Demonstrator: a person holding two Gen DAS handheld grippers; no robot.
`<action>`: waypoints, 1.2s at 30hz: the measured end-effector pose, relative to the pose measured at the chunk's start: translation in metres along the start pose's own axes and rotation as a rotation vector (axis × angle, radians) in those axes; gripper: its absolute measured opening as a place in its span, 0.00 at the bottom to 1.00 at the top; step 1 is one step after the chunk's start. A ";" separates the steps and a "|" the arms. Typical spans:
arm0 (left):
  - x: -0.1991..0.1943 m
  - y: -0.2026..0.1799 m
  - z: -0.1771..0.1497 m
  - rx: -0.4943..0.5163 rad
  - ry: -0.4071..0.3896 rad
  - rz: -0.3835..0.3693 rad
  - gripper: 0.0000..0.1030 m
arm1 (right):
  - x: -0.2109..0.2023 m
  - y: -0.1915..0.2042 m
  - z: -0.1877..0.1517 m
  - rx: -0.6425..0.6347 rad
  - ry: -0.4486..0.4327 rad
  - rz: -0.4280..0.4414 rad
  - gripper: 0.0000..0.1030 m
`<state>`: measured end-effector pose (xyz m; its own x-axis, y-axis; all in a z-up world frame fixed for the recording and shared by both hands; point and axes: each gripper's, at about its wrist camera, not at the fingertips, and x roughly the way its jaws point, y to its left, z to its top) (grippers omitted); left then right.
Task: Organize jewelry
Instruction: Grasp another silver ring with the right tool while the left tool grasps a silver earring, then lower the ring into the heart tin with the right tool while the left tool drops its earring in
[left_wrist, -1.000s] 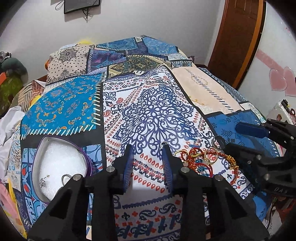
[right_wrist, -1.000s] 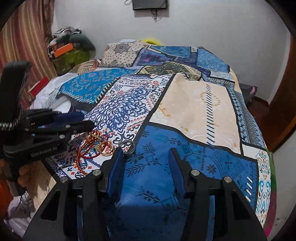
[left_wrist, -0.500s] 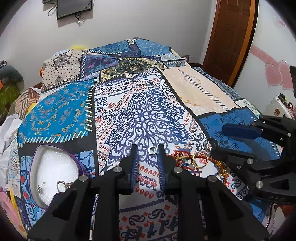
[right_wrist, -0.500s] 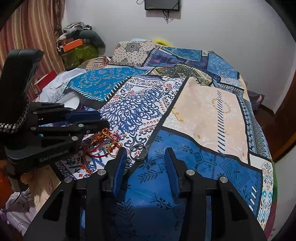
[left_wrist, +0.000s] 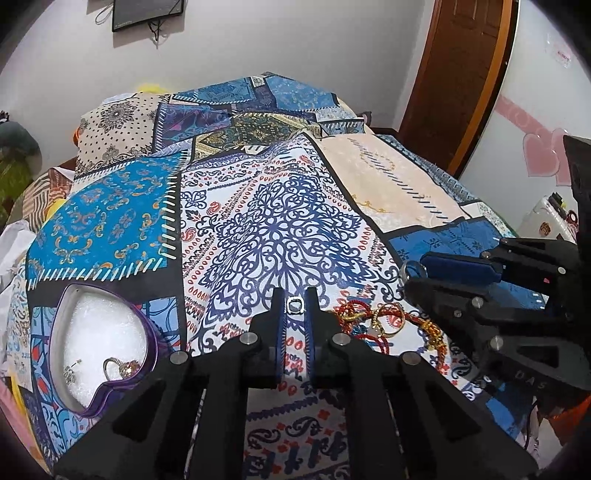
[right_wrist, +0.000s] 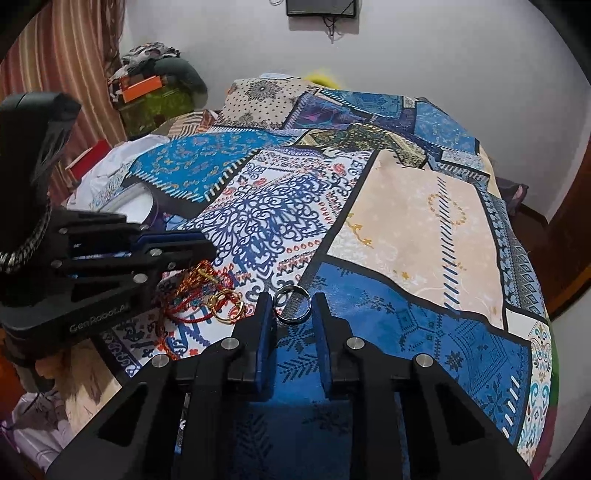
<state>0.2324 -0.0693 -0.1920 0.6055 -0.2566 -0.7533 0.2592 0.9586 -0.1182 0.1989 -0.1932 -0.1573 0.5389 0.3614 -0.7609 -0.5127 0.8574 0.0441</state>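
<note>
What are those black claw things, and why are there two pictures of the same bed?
Those are grabbers that a person holds, one in each hand. Each has two fingers and a small camera looking forward along them, so you get one picture per hand.

In the left hand's picture, the left grabber has closed on a small silver ring. Beside it is a heart-shaped box with a few small pieces already inside.

In the right hand's picture, the right grabber has its fingers on either side of a plain metal ring on the bedspread. I cannot tell whether they are touching it yet.

Between the two grabbers lies a tangle of red cords and gold rings, not yet sorted.
</note>
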 end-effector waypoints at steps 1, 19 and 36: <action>-0.003 0.000 0.000 -0.004 -0.004 0.001 0.08 | -0.002 -0.001 0.001 0.010 -0.006 -0.001 0.19; -0.101 0.008 0.008 -0.015 -0.198 0.054 0.08 | -0.064 0.028 0.032 0.018 -0.167 -0.019 0.19; -0.156 0.063 -0.012 -0.087 -0.288 0.129 0.08 | -0.072 0.087 0.064 -0.019 -0.256 0.054 0.19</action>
<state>0.1453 0.0327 -0.0901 0.8204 -0.1444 -0.5532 0.1084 0.9893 -0.0976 0.1584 -0.1212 -0.0569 0.6606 0.4896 -0.5692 -0.5564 0.8282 0.0666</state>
